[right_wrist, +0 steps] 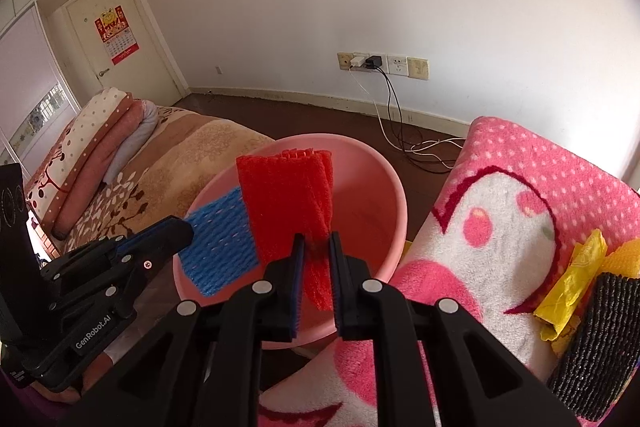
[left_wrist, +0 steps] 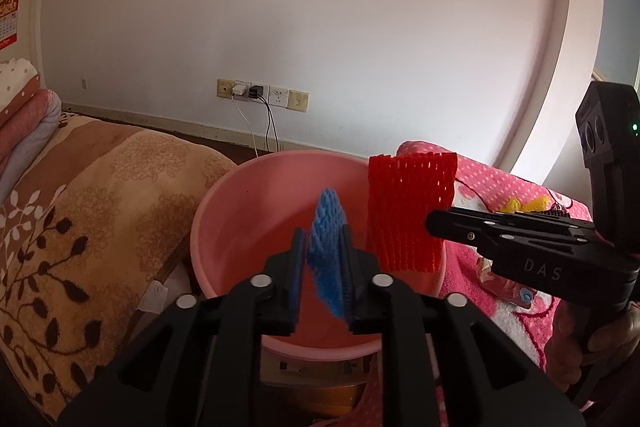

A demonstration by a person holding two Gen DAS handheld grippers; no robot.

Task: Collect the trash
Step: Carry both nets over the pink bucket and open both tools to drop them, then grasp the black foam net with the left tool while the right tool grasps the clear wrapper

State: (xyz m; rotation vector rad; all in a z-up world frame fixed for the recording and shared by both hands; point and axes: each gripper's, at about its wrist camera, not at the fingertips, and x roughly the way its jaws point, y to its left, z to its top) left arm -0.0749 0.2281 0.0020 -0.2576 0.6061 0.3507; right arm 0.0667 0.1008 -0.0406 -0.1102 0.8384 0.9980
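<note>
From the left wrist camera, the left gripper (left_wrist: 322,259) has its jaws clenched on a blue foam net (left_wrist: 328,247), held upright over the open mouth of the pink basin (left_wrist: 224,211). The right gripper (left_wrist: 440,223) reaches in from the right side, gripping a red foam net (left_wrist: 408,211) that hangs at the basin's far right rim, partly over the pink blanket (left_wrist: 512,195). The step in hand looks like dropping both nets into the basin. To do it well, I would bring the red net further in over the middle before letting go, since from here it seems close to the rim and could catch or slide off onto the blanket; the blue net already looks well placed to fall inside. These nets are light and springy, so a low release is safer than a toss. What shows of the basin's inside looks bare; the bottom is hidden by the gripper

From the right wrist camera, the right gripper (right_wrist: 316,251) has its jaws clamped on the lower end of the red foam net (right_wrist: 286,203), which stands up over the basin (right_wrist: 394,203). The left gripper (right_wrist: 172,231) holds the blue net (right_wrist: 220,243) above the basin's left side. The basin wall that shows is bare. More trash, a yellow bag (right_wrist: 572,287) and a black net (right_wrist: 600,339), lies on the blanket (right_wrist: 500,227) at the right, not yet collected
</note>
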